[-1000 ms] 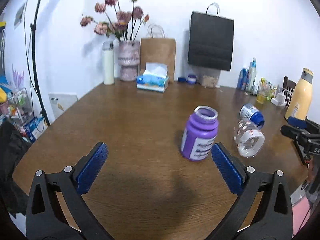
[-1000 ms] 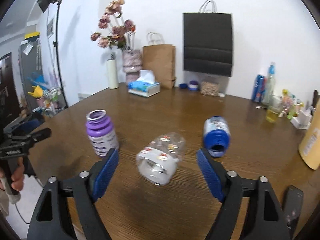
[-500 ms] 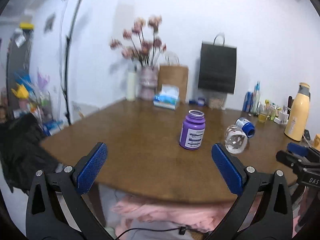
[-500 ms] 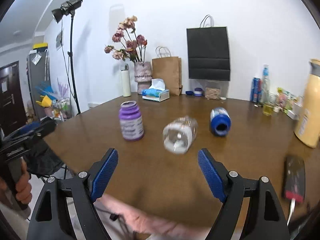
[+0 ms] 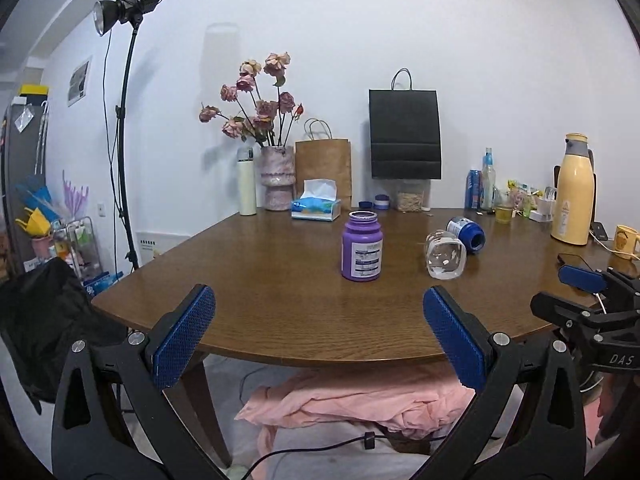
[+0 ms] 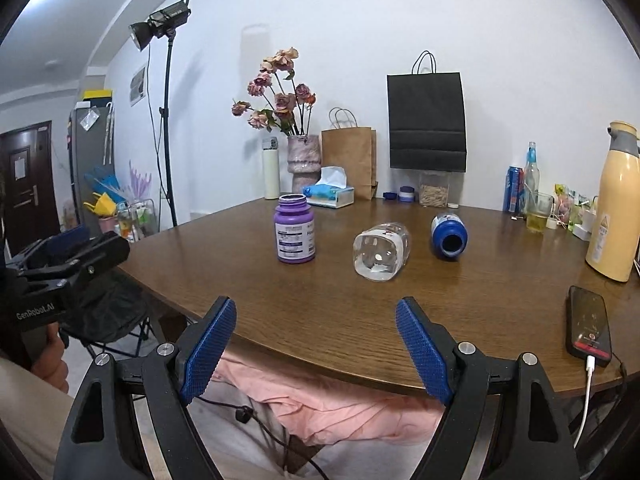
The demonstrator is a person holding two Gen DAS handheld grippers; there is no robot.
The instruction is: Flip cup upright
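Observation:
A clear cup [image 5: 445, 254] lies on its side on the brown table [image 5: 280, 292], bottom toward me; it also shows in the right wrist view [image 6: 381, 251]. A blue jar [image 5: 466, 230] lies on its side just behind it, its open mouth facing me in the right wrist view [image 6: 449, 235]. A purple jar [image 5: 361, 245] stands upright and open to the left [image 6: 294, 229]. My left gripper [image 5: 318, 336] is open and empty, off the table's near edge. My right gripper [image 6: 316, 344] is open and empty, also back from the edge.
A phone [image 6: 589, 326] on a cable lies at the table's right front. A yellow thermos [image 6: 614, 202], glass and bottles stand at the right. A vase of flowers [image 5: 276, 178], tissue box [image 5: 316, 204] and paper bags line the back. A light stand [image 5: 124, 132] stands left.
Both grippers have pulled back and away from the table, from right over the jars and cup to beyond the near edge. The cup and jars have not moved.

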